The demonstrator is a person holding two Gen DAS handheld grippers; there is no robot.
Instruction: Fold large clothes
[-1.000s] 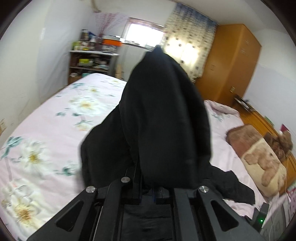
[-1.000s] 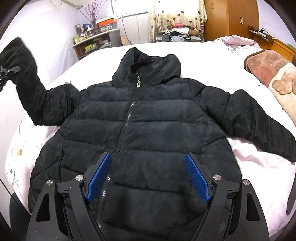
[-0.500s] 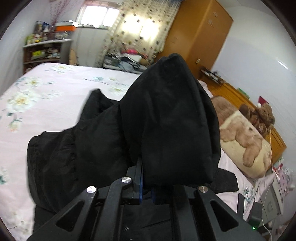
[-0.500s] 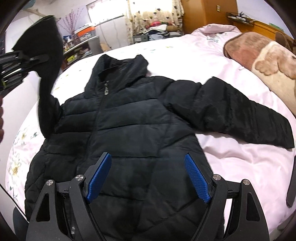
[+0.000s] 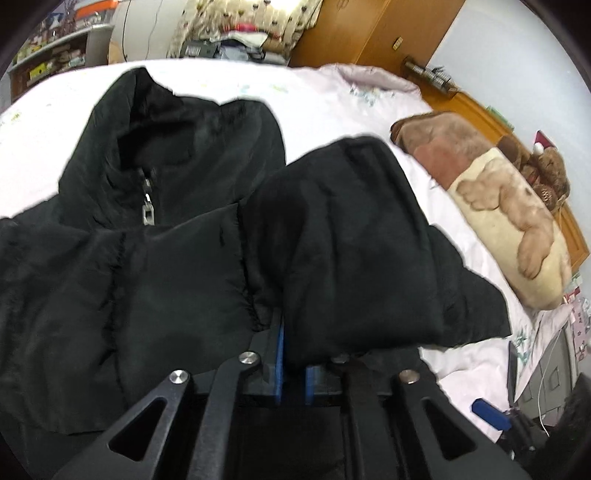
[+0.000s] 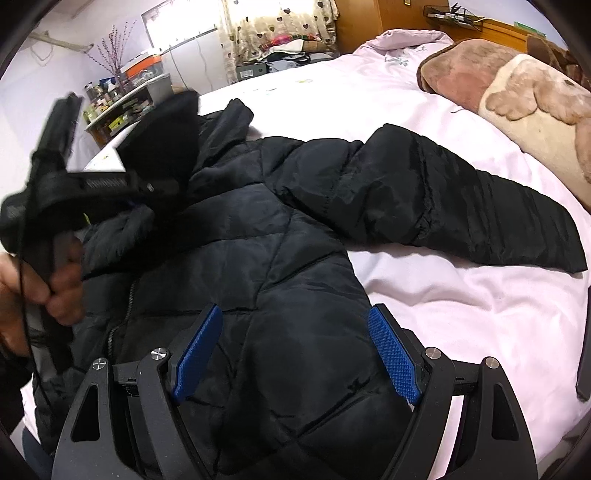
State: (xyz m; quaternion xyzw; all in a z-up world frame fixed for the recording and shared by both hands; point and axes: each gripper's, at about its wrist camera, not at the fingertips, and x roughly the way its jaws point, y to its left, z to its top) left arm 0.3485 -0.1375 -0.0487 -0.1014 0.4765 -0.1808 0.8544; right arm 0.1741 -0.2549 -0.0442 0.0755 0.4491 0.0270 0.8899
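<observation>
A black quilted puffer jacket [image 6: 280, 258] lies front up on the pink bed, zip closed. My left gripper [image 5: 293, 363] is shut on the cuff of the jacket's left sleeve [image 5: 351, 251] and holds it above the jacket's chest, near the collar [image 5: 155, 122]. In the right wrist view the left gripper [image 6: 147, 188] shows at the left with the sleeve cuff [image 6: 166, 140] bunched in it. My right gripper [image 6: 295, 354] is open and empty, just above the jacket's lower front. The other sleeve [image 6: 461, 206] lies stretched out to the right on the bed.
The pink flowered bedsheet [image 6: 443, 306] surrounds the jacket. A brown and cream bear pillow [image 6: 524, 96] lies at the right by the wooden headboard [image 5: 491, 122]. A shelf of clutter [image 6: 122, 99], curtains and a wooden wardrobe [image 5: 365, 33] stand beyond the bed.
My left gripper has carried the sleeve cuff from out at the left side inward over the jacket's chest. My right gripper stays open over the lower front, shifted slightly right.
</observation>
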